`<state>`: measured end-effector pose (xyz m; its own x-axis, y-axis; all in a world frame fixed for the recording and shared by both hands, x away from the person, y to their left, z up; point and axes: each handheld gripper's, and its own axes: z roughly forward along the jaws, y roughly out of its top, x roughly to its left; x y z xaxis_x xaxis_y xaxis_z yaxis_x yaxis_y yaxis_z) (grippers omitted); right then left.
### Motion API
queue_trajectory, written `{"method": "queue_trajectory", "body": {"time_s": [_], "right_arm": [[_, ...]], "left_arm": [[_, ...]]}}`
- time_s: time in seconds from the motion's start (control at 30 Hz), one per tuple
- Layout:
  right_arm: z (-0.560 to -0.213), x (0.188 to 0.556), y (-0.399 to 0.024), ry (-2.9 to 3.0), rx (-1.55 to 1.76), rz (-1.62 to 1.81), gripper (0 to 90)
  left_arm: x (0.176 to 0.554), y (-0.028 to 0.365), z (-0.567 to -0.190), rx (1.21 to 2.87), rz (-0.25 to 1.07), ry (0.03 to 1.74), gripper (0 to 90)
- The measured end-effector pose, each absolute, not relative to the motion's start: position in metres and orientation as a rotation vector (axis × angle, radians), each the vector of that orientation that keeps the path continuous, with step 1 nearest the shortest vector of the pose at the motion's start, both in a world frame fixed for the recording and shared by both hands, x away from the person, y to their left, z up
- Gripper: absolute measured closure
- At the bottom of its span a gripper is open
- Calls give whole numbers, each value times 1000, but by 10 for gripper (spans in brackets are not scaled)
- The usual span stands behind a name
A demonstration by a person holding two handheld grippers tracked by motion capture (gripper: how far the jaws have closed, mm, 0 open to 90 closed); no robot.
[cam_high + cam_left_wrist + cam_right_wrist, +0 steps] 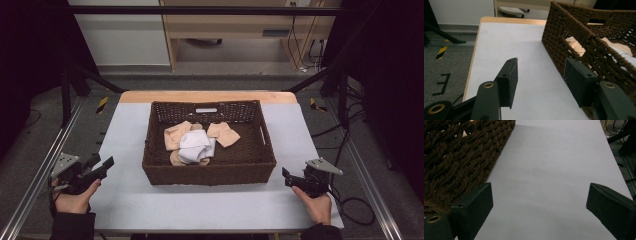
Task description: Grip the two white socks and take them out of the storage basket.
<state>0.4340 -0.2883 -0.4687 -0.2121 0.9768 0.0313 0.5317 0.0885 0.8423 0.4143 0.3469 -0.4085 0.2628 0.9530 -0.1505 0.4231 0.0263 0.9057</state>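
A dark brown woven basket stands in the middle of the white table. Inside it lie peach cloths and a crumpled white cloth. My left gripper rests at the table's left edge, held by a hand, jaws open and empty. In the left gripper view its jaws straddle bare table beside the basket's wall. My right gripper sits right of the basket's front corner, open. In the right gripper view its jaws stand wide over white table, with the basket wall at left.
The white table top has a wooden strip along its far edge. Metal frame rails run along both sides. Cables lie on the floor at right. A wooden cabinet stands beyond the table.
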Motion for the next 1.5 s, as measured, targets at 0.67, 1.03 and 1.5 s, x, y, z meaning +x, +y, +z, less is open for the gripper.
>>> {"method": "queue_trajectory", "body": {"time_s": [0.67, 1.03, 1.5], "right_arm": [[-470, 434, -286, 1808, 1472, 1014, 74], [-470, 434, -286, 1804, 1458, 1014, 74], [-471, 434, -285, 1800, 1442, 1011, 74]], "left_arm": [[433, 313, -375, 1559, 678, 1219, 401], [447, 279, -354, 1591, 673, 1141, 389], [463, 247, -331, 1616, 680, 1088, 382]]}}
